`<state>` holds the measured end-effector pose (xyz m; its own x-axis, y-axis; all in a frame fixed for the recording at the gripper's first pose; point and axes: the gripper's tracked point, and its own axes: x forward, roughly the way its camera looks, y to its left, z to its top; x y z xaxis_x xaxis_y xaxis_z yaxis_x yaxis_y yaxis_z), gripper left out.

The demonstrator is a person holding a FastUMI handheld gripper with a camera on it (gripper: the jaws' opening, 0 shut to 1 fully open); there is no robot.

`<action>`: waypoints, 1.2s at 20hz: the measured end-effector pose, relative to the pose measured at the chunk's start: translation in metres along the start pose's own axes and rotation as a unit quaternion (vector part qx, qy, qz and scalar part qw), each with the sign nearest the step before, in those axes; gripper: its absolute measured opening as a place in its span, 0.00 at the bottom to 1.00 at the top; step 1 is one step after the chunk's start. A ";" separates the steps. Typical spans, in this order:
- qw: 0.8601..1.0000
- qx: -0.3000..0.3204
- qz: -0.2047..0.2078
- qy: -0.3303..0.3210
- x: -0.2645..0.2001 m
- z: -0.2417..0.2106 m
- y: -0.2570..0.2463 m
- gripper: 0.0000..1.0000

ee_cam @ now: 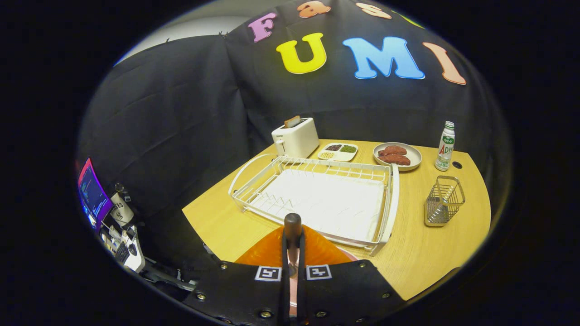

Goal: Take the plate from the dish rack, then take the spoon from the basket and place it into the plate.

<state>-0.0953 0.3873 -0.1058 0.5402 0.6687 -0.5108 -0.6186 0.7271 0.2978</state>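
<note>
Orange plate [272, 251] lies on the bench [217, 217] beneath your tool [292, 253], whose fingers clamp narrowly on the spoon [292, 225] by its dark handle. Judged light, stiff and slippery; keep hold near the handle's end.

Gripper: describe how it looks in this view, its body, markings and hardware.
The gripper shows two broad, dark, matte plates side by side, parted by a narrow slot. Each carries a square black-and-white fiducial marker beside the slot. Small metal screws dot the plates. Two slim fingers run forward from the slot, close together.
</note>
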 end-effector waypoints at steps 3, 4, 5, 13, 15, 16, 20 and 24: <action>1.000 -0.012 0.009 0.005 0.006 -0.013 0.008 0.06; 1.000 -0.015 0.012 0.006 0.006 -0.016 0.010 0.06; 1.000 -0.017 0.013 0.007 0.005 -0.020 0.010 0.06; 1.000 -0.021 0.013 -0.018 -0.019 0.003 -0.003 0.16; 0.999 -0.017 0.011 -0.032 -0.028 0.016 -0.008 0.17; 0.999 -0.015 0.012 -0.038 -0.033 0.022 -0.010 0.17; 0.998 -0.019 0.008 -0.058 -0.049 0.040 -0.017 0.17; 0.996 -0.028 -0.003 -0.088 -0.066 0.063 -0.022 0.17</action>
<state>-0.0809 0.3371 -0.0281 0.6325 0.6851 -0.3613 -0.6431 0.7245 0.2480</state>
